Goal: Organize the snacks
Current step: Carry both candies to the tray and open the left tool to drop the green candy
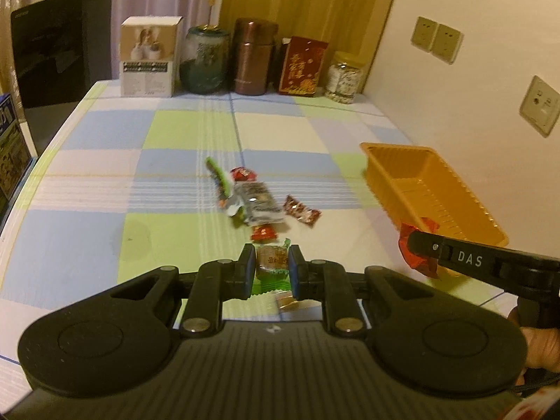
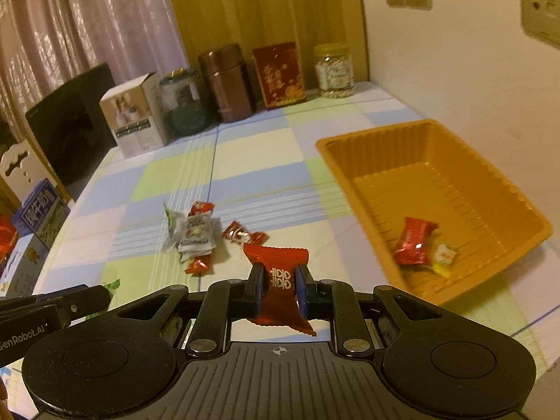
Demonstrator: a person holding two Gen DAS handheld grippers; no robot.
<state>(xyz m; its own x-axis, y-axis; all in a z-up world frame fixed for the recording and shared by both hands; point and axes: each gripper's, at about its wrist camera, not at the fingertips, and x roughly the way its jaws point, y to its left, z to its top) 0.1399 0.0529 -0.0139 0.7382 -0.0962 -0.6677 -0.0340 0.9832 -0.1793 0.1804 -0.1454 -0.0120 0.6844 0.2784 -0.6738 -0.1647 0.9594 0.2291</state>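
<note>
My left gripper [image 1: 271,262] is shut on a green-wrapped snack [image 1: 271,260] with a brown biscuit showing, held above the checked tablecloth. My right gripper [image 2: 279,278] is shut on a red candy packet [image 2: 280,280] with white characters; in the left wrist view it reaches in from the right [image 1: 418,252] beside the orange tray [image 1: 395,148]. That orange tray [image 2: 350,143] lies to the right and holds a red candy [image 2: 413,241] and a small yellow-green one [image 2: 444,257]. A pile of loose snacks [image 1: 253,199] lies mid-table: a green stick [image 1: 218,175], silver packets, red candies [image 1: 301,211].
Along the back edge stand a white box [image 1: 148,57], a green jar [image 1: 204,61], a brown canister [image 1: 252,57], a red tin [image 1: 301,66] and a clear jar [image 1: 344,77]. A black monitor [image 1: 59,45] and blue cartons [image 2: 40,210] are at the left. A wall with sockets is on the right.
</note>
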